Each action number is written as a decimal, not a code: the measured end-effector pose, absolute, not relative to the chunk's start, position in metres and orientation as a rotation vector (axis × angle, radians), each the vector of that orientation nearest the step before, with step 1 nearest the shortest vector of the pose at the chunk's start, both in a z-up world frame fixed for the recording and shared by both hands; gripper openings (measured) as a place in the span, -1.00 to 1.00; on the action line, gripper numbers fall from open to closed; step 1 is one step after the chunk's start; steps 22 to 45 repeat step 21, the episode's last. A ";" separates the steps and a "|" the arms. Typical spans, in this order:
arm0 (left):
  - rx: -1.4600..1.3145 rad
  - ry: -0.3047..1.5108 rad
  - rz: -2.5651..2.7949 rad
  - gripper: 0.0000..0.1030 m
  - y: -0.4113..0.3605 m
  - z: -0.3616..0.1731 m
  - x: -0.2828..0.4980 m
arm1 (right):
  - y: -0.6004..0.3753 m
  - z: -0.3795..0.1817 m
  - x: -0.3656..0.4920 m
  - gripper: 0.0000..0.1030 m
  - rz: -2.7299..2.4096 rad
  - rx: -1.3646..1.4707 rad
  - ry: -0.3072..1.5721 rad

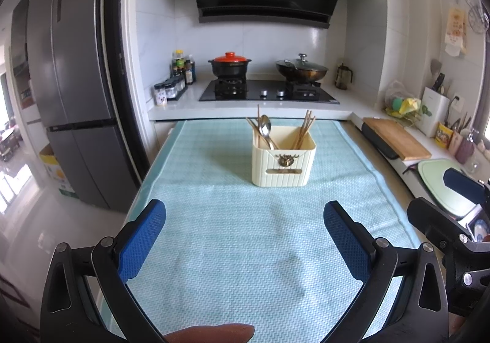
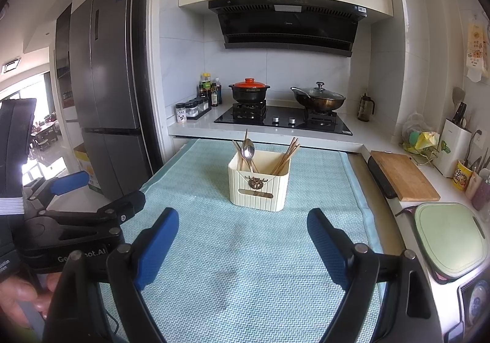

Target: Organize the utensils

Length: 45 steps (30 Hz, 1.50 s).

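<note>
A cream ribbed utensil holder stands on a light blue cloth, towards its far end. Metal spoons lean in its left compartment beside some chopsticks. More wooden chopsticks lean in the right compartment. My left gripper is open over the near part of the cloth, nothing between its blue pads. My right gripper is open too and holds nothing. Both sit well short of the holder. Each gripper shows at the edge of the other's view.
Behind the cloth is a counter with a gas hob, a red-lidded pot and a lidded wok. A wooden cutting board and a green lidded container lie right. A grey fridge stands left.
</note>
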<state>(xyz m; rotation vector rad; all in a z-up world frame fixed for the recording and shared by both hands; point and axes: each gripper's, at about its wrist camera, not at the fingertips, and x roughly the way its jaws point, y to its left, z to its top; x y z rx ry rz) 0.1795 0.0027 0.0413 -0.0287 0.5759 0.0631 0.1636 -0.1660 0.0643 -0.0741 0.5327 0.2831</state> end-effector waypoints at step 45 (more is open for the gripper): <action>-0.026 0.573 0.089 0.99 0.003 0.039 0.179 | -0.165 0.064 0.165 0.70 0.278 -0.064 0.544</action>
